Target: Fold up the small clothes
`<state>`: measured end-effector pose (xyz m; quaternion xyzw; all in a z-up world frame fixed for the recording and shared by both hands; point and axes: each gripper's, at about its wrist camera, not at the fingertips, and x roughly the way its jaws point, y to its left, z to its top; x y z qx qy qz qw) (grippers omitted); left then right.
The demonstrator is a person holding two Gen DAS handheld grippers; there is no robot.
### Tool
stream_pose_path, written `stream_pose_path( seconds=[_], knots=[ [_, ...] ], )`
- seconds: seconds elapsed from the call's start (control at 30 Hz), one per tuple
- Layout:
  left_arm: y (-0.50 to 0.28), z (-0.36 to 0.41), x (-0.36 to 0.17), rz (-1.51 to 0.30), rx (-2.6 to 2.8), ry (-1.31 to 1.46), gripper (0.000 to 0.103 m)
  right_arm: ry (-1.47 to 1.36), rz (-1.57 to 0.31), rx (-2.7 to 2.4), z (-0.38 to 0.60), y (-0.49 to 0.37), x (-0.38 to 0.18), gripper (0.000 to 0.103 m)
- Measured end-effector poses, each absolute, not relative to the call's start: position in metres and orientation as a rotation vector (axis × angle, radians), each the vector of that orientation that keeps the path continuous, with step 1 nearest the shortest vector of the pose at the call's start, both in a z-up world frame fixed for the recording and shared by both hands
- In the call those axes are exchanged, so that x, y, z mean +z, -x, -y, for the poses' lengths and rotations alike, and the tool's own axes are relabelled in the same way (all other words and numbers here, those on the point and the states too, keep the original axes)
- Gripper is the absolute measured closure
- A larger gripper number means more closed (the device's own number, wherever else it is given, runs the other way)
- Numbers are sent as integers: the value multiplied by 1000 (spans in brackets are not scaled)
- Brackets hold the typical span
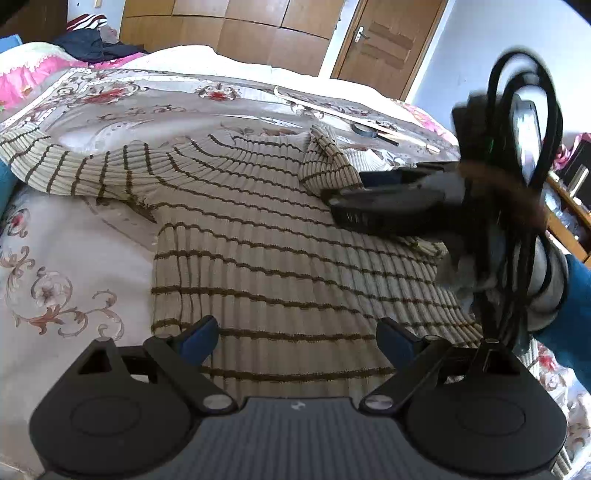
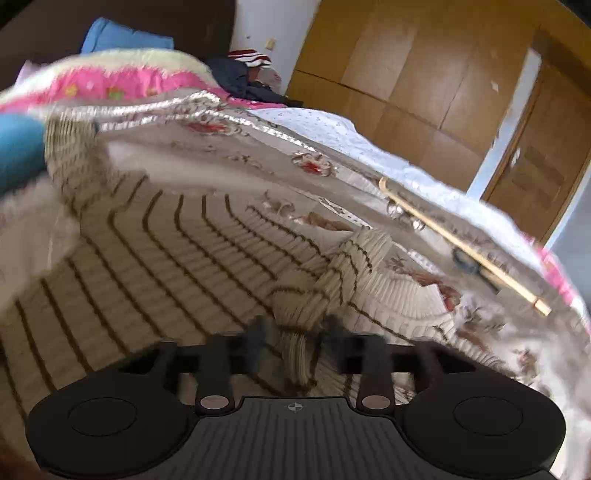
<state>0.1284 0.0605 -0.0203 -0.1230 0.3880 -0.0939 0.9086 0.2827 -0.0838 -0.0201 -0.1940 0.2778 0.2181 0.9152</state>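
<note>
Found a ribbed cream sweater with brown stripes [image 1: 277,240] spread flat on a floral bedspread [image 1: 55,258], hem toward the cameras, collar toward the far side. Saw its one sleeve [image 1: 74,166] stretched out sideways and the other sleeve [image 2: 332,280] folded in across the chest.

Held the left gripper [image 1: 295,325] over the sweater's lower body with the jaws spread wide, gripping nothing.

Kept the right gripper [image 2: 293,328] at the folded-in sleeve, with the jaws parted only partway and a fold of that sleeve between the blurred fingers. Could not make out any pad pressing on it.

Noticed a loop of black cable [image 1: 524,147] on the right gripper. Noted a thin wooden stick [image 2: 461,247] on the bedspread past the sweater, and a wooden wardrobe [image 1: 240,29] and door [image 1: 384,44] behind.
</note>
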Motion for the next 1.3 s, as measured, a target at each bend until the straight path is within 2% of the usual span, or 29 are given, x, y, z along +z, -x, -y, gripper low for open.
stream_pose_path(
  seconds=[0.27,0.33,0.37,0.4,0.43,0.6,0.8,0.87,0.93,0.97,1.13,1.3],
  knots=[
    [-130,-63,-20,-785,-212,266,2,95,-693,268,89,-356,-5,56],
    [-130,-65,-19,-785,-209,277,2,66,-764,255,83,-373,-13,79],
    [-131,-66,-19,-784,-207,283,2,58,-788,248,80,-378,-17,85],
    [-131,-68,-19,-783,-205,288,2,52,-791,249,77,-379,-18,95],
    [-131,-69,-20,-783,-203,292,2,52,-776,255,73,-377,-17,95],
    [-132,-75,-18,-762,-186,313,2,159,-619,468,39,-337,1,95],
    [-133,-77,-18,-765,-182,314,2,428,-645,627,13,-300,-25,90],
    [-132,-74,-19,-764,-183,300,2,370,-661,617,28,-298,-21,87],
    [-132,-73,-18,-759,-186,295,2,304,-658,602,50,-293,-12,74],
    [-132,-73,-18,-759,-185,294,2,274,-654,588,64,-288,-7,71],
    [-134,-71,-22,-767,-176,286,2,244,-623,297,143,-267,-4,69],
    [-136,-65,-26,-767,-166,260,2,197,-694,53,211,-260,-22,69]
  ],
)
